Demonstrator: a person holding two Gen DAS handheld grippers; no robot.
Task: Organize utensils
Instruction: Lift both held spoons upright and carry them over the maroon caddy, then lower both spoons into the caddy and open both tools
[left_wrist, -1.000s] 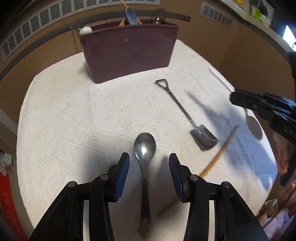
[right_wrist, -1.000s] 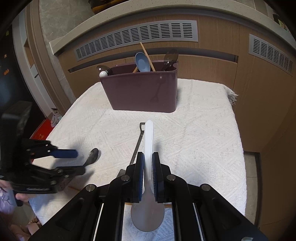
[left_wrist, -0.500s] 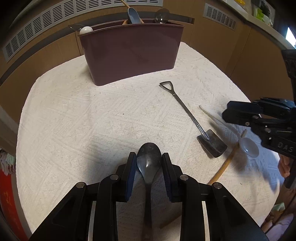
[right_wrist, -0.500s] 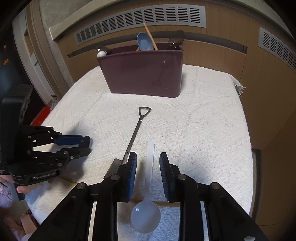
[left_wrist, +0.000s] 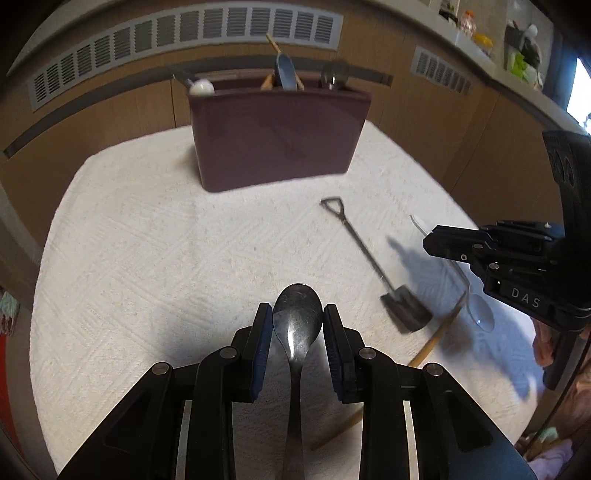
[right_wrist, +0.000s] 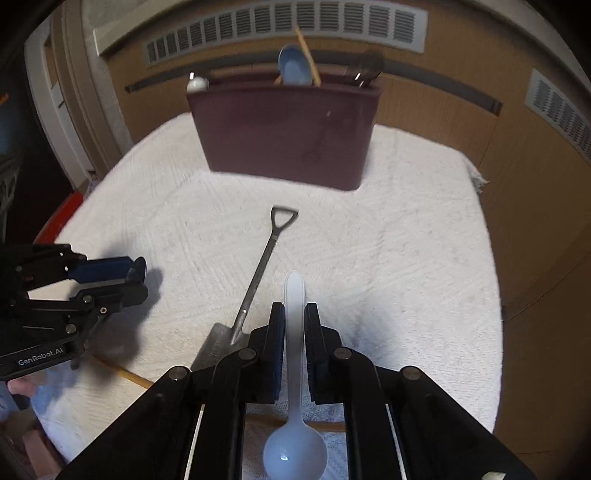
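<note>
Half a second ago the right hand-held gripper (right_wrist: 294, 325) stood apart around the white plastic spoon (right_wrist: 294, 369); now its pads are clamped on the spoon's handle, bowl toward the camera and handle tip pointing at the far side. The left hand-held gripper (left_wrist: 297, 325) was already pinched on the bowl of the metal spoon (left_wrist: 296, 332) and remains so, though the view has risen and the blur suggests it is lifting.

Some of the task appears done: the maroon utensil holder (left_wrist: 277, 140) at the far side of the white cloth (left_wrist: 147, 258) on the counter already carries a blue spoon (right_wrist: 293, 70), a wooden stick, a white-tipped piece at its left end and dark metal pieces at its right. Still loose on the cloth are the shovel-shaped spoon (left_wrist: 373, 266), lying diagonally between the two grippers, and a wooden chopstick (left_wrist: 436, 336) near its blade. The two gripped spoons have yet to reach the holder.

Both grippers point forward toward the holder, tilted down over the near part of the cloth, left one near-left, right one near-right, well apart from each other.
</note>
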